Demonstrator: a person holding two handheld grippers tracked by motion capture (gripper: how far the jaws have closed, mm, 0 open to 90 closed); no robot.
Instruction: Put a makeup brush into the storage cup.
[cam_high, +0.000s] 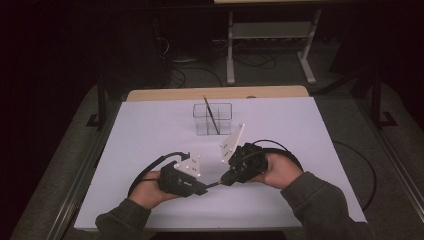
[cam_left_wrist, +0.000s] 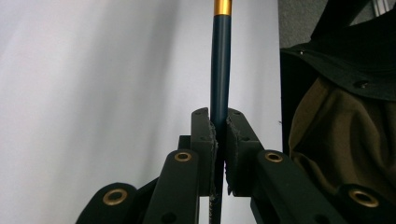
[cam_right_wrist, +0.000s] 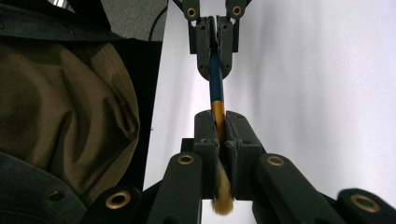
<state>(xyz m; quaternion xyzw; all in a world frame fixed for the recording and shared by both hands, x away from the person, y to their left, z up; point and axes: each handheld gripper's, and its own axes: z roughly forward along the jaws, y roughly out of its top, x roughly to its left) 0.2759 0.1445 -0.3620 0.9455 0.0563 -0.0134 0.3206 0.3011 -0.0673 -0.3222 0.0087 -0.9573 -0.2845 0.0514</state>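
I am holding one paintbrush between both grippers above the table: left gripper clamping the handle, right gripper clamping the ferrule. One brush already stands in the clear holder; this one remains.

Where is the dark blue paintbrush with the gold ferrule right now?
The dark blue paintbrush spans between both grippers near the table's front centre: left gripper clamps its handle, right gripper its ferrule.

high view: above near edge, facing far and down on table | left gripper view: close along jaws, facing right | right gripper view: close, facing left | shared: paintbrush
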